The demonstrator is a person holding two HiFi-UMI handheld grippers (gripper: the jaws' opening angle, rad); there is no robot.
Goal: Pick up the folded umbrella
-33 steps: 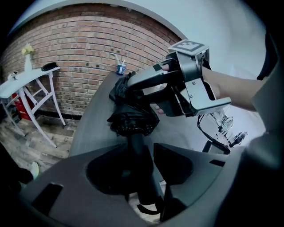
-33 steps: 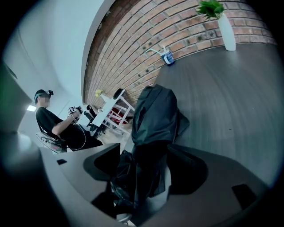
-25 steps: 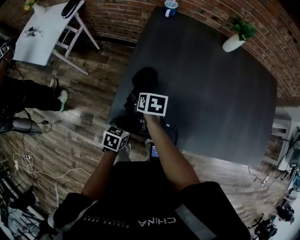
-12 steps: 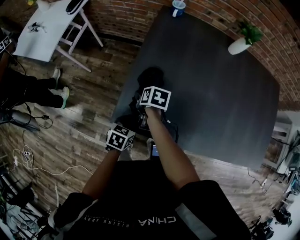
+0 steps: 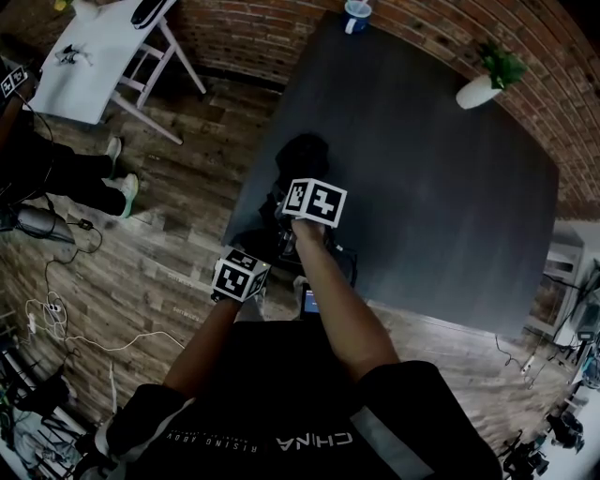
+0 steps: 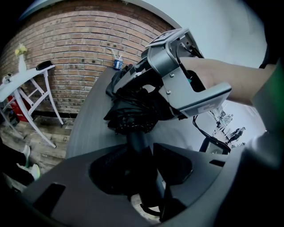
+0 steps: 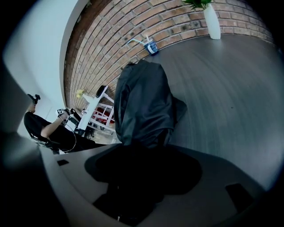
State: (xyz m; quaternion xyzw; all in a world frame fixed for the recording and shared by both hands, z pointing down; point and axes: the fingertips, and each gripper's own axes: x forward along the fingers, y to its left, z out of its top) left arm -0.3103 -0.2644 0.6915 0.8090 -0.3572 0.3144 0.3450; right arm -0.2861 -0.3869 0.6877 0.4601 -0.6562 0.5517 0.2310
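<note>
Right gripper (image 7: 143, 150) edged up-frame since a second ago. It clamps the canopy of the black folded fabric umbrella (image 7: 142, 102), centre frame at the dark grey table (image 5: 441, 187) edge. Left gripper (image 6: 142, 153) pinches the handle. Head view hides both grips under the marker cubes.

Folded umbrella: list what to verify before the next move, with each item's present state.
1. Left gripper grips the folded umbrella: ok, its jaws are shut on the dark handle below the fabric.
2. Right gripper grips the umbrella: ok, dark fabric fills the space between its jaws.
3. Umbrella is folded: ok, the fabric is bunched together and not spread.
4. Umbrella is lifted off the table: cannot tell, no view shows a gap beneath it.
5. Nothing stands near the umbrella: ok, the cup and the white vase are at the table's far edge.
</note>
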